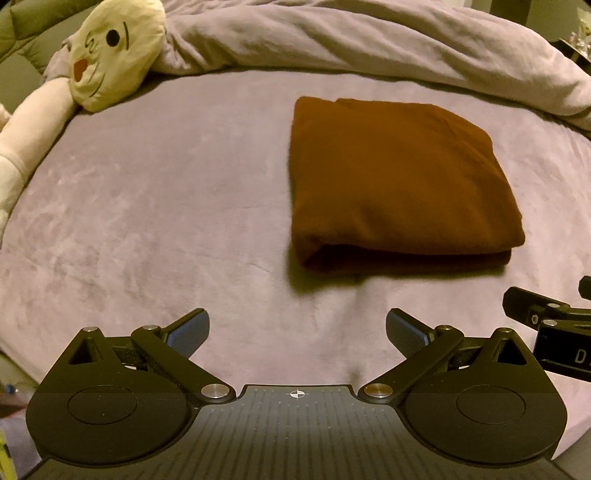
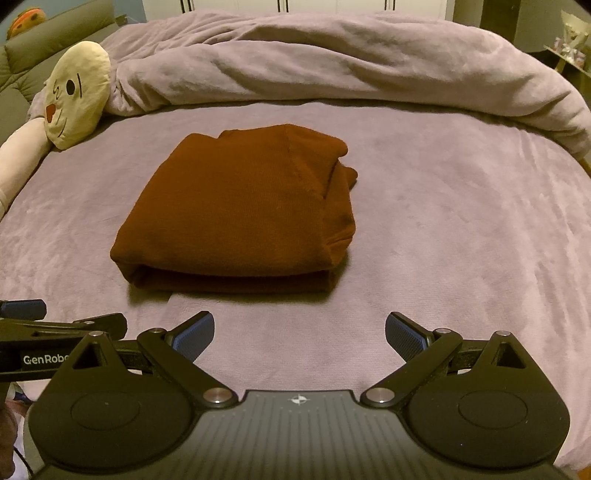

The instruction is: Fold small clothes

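Note:
A rust-brown garment (image 1: 399,181) lies folded into a thick rectangle on the mauve bed cover (image 1: 166,206). In the right wrist view the garment (image 2: 243,210) sits straight ahead, its folded edge facing me. My left gripper (image 1: 297,332) is open and empty, hovering over the cover, short of the garment and to its left. My right gripper (image 2: 299,334) is open and empty, just in front of the garment's near edge. Each gripper's body shows at the edge of the other's view.
A cream plush toy with a drawn face (image 1: 110,51) lies at the far left with its long pale body (image 1: 26,136). A bunched mauve duvet (image 2: 332,62) runs along the back. A green headboard cushion (image 2: 55,33) is at far left.

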The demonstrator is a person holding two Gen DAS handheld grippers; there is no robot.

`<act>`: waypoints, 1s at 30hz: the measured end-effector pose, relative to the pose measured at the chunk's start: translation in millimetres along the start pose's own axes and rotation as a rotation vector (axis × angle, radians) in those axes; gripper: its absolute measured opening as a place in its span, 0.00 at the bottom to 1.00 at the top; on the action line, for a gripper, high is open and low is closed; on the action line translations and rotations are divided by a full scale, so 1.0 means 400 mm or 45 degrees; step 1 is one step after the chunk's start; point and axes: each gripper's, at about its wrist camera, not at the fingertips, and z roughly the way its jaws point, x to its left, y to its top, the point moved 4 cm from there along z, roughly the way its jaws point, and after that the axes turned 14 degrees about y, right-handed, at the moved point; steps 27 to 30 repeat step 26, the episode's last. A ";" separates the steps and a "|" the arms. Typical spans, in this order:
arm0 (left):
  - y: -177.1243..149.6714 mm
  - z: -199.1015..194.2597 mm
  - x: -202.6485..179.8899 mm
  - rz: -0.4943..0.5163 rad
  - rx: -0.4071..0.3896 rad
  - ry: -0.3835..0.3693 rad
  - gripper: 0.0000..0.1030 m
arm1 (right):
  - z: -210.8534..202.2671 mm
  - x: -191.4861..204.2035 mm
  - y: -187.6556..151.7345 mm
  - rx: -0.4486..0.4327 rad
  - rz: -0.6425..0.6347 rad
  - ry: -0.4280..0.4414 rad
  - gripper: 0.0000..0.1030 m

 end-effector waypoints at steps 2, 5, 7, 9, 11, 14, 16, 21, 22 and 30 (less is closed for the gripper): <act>-0.001 -0.001 -0.002 0.003 0.000 -0.001 1.00 | -0.001 0.001 0.000 -0.004 -0.007 -0.006 0.96; -0.001 -0.002 -0.002 0.009 -0.005 0.000 1.00 | -0.002 0.002 0.002 -0.005 -0.012 -0.008 0.96; -0.002 -0.004 -0.004 0.014 -0.010 -0.001 1.00 | -0.003 0.002 0.002 -0.006 -0.015 -0.008 0.96; -0.004 -0.005 -0.004 0.019 -0.011 -0.004 1.00 | -0.004 0.002 0.002 -0.008 -0.017 -0.010 0.96; -0.004 -0.004 -0.004 0.021 -0.007 -0.011 1.00 | -0.004 0.002 0.003 -0.009 -0.018 -0.013 0.96; -0.004 -0.005 -0.005 0.027 -0.003 -0.026 1.00 | -0.005 0.003 0.002 -0.012 -0.020 -0.016 0.96; -0.004 -0.006 -0.007 0.031 -0.004 -0.031 1.00 | -0.006 0.004 0.001 -0.014 -0.022 -0.019 0.96; -0.005 -0.008 -0.011 0.039 -0.006 -0.036 1.00 | -0.008 0.007 0.001 -0.016 -0.026 -0.025 0.96; -0.005 -0.009 -0.011 0.040 -0.007 -0.037 1.00 | -0.009 0.007 0.001 -0.017 -0.027 -0.025 0.96; -0.006 -0.008 -0.012 0.043 -0.006 -0.046 1.00 | -0.009 0.008 0.001 -0.019 -0.029 -0.030 0.96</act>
